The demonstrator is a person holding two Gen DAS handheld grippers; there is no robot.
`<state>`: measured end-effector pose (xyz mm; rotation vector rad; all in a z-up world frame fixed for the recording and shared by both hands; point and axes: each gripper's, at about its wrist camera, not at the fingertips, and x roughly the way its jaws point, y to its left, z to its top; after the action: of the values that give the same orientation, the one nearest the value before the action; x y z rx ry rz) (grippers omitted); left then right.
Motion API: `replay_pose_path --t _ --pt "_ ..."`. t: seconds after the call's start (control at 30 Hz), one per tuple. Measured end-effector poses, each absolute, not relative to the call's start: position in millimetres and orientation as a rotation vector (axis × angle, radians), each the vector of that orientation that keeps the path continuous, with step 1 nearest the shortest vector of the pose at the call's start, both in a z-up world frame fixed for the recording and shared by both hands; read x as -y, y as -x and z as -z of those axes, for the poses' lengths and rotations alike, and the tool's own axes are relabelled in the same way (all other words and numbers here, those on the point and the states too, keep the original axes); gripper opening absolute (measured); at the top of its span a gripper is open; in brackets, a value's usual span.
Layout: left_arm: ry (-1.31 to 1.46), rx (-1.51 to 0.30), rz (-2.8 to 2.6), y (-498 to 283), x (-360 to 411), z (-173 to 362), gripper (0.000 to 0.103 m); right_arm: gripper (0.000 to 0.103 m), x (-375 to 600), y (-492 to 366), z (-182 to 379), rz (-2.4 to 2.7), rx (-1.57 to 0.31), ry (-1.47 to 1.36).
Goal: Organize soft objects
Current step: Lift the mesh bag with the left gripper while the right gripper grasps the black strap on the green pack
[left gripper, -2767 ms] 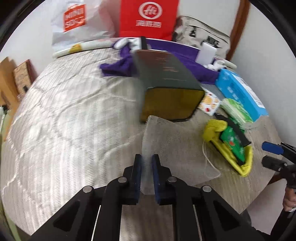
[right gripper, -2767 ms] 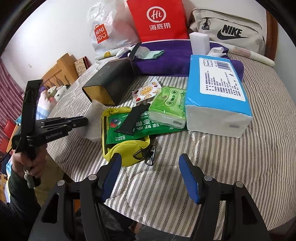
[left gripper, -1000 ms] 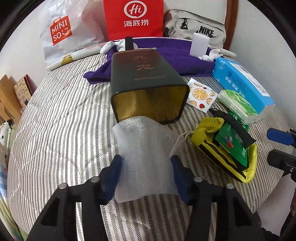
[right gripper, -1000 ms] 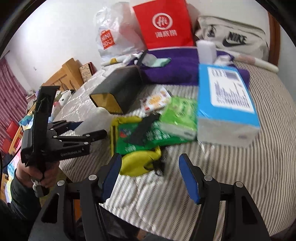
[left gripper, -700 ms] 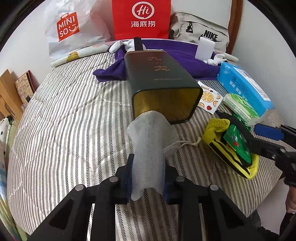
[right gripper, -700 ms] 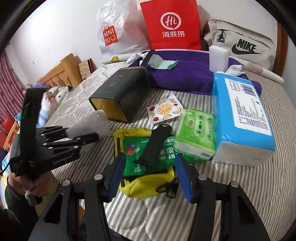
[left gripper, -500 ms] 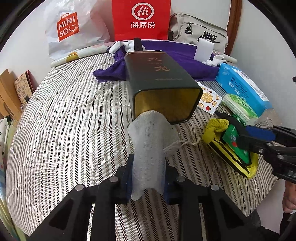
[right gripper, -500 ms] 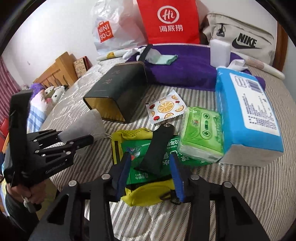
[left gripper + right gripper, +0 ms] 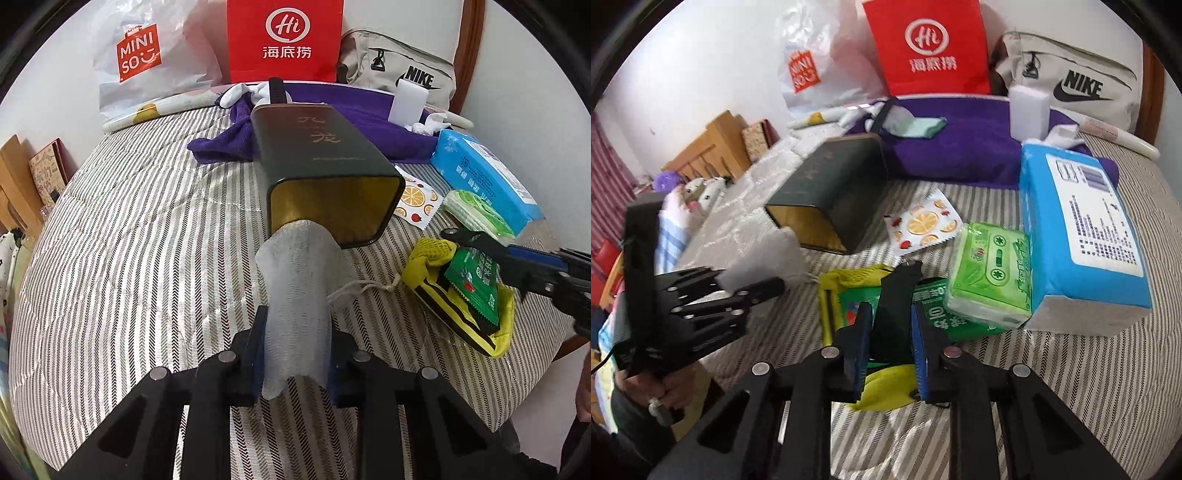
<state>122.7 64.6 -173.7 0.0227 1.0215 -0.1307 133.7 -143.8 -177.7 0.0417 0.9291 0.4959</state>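
My left gripper [image 9: 295, 339] is shut on a white mesh drawstring pouch [image 9: 299, 266], whose far end reaches the open mouth of a dark tin [image 9: 317, 147] lying on its side. In the right wrist view the same left gripper [image 9: 750, 280] holds the pouch [image 9: 768, 251] beside the tin [image 9: 831, 184]. My right gripper [image 9: 890, 343] is over a yellow mesh bag [image 9: 849, 277] with a green packet [image 9: 931, 299] in it. Its jaws are closing, and a black strap [image 9: 897, 302] fills the gap between the pads. The left wrist view shows that right gripper [image 9: 517, 266] at the bag [image 9: 424, 258].
A blue tissue pack [image 9: 1082, 229], a green tissue pack [image 9: 993, 273] and a fruit-print sachet [image 9: 923, 221] lie right of the tin. Behind are a purple cloth [image 9: 960, 147], a white block [image 9: 1028, 110], a red bag [image 9: 927, 44] and a Nike bag [image 9: 1082, 85]. The striped bed [image 9: 129, 240] ends just below the grippers.
My left gripper closed on the pouch and has held still since. My right gripper moved forward over the yellow bag and its jaws narrowed onto the black strap.
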Motion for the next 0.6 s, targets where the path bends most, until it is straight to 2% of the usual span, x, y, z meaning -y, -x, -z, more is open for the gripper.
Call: replay_pose_path --t 0.6 --pt "-0.022 -1.037 0.105 -126 -63 176 0.026 0.021 224 -84 168 -0.439 -0.873 -0.078"
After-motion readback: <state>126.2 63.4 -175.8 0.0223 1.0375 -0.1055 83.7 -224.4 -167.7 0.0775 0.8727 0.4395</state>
